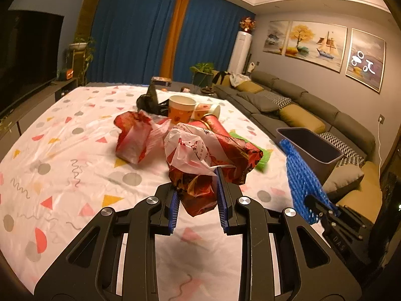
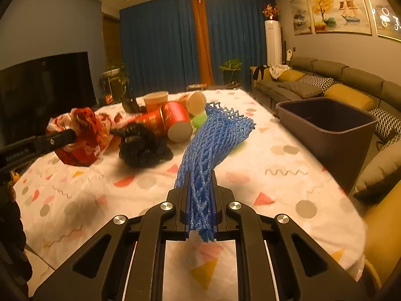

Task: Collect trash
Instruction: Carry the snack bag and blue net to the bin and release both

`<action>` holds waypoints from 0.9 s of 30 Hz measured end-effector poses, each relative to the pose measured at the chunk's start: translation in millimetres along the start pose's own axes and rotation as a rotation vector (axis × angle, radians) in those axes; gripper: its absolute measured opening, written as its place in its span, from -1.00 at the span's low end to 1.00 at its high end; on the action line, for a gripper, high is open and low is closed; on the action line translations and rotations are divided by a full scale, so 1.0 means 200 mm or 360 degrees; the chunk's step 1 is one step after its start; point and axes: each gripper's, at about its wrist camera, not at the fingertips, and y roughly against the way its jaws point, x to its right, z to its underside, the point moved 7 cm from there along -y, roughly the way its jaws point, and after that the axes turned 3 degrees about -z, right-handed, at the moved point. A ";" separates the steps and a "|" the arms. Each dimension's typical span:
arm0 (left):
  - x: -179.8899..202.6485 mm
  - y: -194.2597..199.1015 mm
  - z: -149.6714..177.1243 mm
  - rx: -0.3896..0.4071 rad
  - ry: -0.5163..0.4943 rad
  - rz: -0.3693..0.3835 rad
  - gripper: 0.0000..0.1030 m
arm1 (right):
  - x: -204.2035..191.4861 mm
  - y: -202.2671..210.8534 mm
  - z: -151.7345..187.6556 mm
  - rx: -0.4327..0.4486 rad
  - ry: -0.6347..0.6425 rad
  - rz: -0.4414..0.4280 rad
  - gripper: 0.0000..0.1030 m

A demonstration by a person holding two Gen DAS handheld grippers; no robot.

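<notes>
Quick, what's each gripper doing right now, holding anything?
Left gripper: closed on the red crumpled wrapper.
Right gripper: closed on the blue foam net.

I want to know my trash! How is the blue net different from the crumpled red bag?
The blue foam net is one plain colour with open holes; the crumpled red bag is solid plastic, printed red and white. The net hangs long and narrow; the bag is bunched into a lump. Both are soft trash, each pinched in a hand-held gripper above the table.
</notes>
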 end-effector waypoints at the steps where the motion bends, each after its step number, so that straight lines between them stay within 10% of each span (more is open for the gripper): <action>1: 0.02 0.00 -0.01 0.0003 -0.0013 0.0005 -0.52 | 0.01 0.01 -0.01 0.0012 -0.0002 0.0006 -0.74; 27: 0.79 -0.26 -0.24 0.0057 -0.0277 0.0319 -0.52 | 0.62 0.16 -0.35 0.0285 -0.0059 0.0325 -0.74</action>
